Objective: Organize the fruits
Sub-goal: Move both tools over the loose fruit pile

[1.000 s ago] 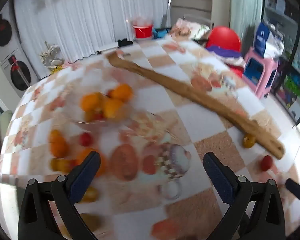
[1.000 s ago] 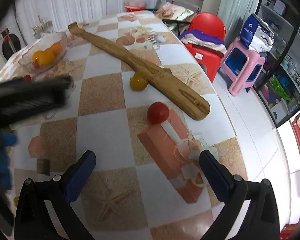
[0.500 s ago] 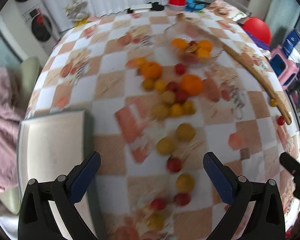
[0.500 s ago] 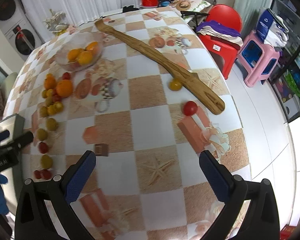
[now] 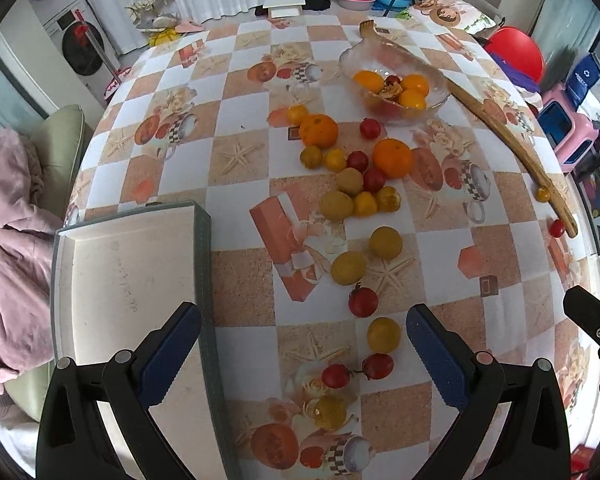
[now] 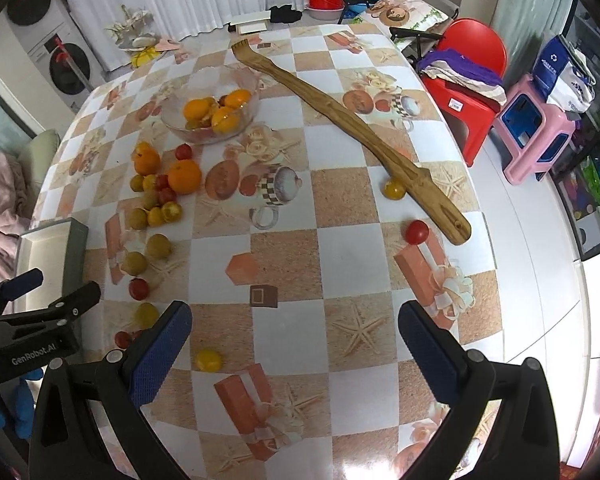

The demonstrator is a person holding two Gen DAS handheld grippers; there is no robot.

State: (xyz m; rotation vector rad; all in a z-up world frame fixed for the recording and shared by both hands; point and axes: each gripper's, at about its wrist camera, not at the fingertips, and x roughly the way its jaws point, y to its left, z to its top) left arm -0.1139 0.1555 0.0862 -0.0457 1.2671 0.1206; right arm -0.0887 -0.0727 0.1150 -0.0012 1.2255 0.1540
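both grippers, left (image 5: 303, 354) and right (image 6: 295, 350), hung above the table (image 6: 352, 256) with jaws wide apart, gripping nothing. loose fruits (image 5: 352, 196) trailed from the bowl (image 5: 394, 84) toward the near edge, the box (image 5: 128, 280) sat at the left edge, and bare cloth lay by the right edge.

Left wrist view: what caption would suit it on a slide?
Open left claw above loose fruit, near a white tray and a glass bowl.

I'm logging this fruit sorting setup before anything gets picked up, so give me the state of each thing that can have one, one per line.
left gripper: open, holding nothing
right gripper: open, holding nothing
glass bowl: upright, partly filled with fruit
shallow box: open, nothing inside
two loose oranges: on the table, outside the bowl
wooden back scratcher: lying flat on the table
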